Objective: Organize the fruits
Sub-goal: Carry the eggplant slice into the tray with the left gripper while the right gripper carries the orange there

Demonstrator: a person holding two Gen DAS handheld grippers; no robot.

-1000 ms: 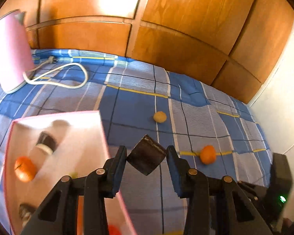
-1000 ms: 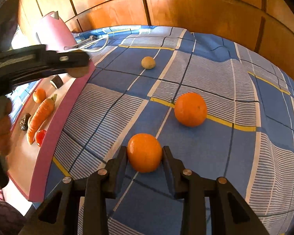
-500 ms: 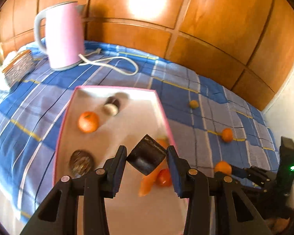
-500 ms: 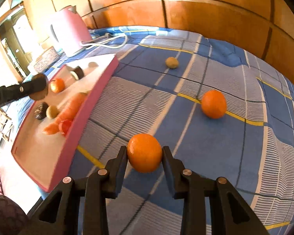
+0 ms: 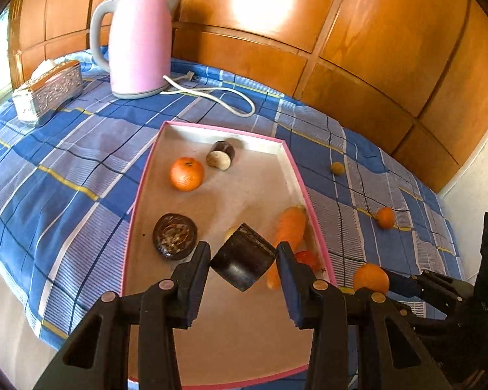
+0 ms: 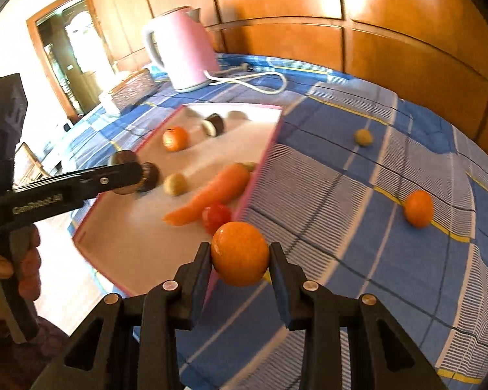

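Note:
My left gripper (image 5: 243,269) is shut on a dark brown halved fruit (image 5: 242,265) and holds it above the pink-rimmed tray (image 5: 140,191). The tray holds an orange (image 5: 186,174), a halved dark fruit (image 5: 220,156), a dark round fruit (image 5: 175,234), a carrot (image 5: 288,230) and a red tomato (image 5: 305,256). My right gripper (image 6: 239,258) is shut on an orange (image 6: 239,253), held above the cloth by the tray's right rim (image 6: 260,169). Another orange (image 6: 418,208) and a small yellowish fruit (image 6: 363,136) lie on the blue cloth.
A pink kettle (image 5: 136,42) with a white cord (image 5: 218,96) stands at the back of the blue checked cloth (image 5: 65,162). A silver tissue box (image 5: 48,89) sits at the far left. Wooden panels (image 5: 341,32) back the surface.
My left gripper has carried the dark fruit from over the cloth to above the tray. My right gripper has lifted its orange and moved it left to the tray's right rim.

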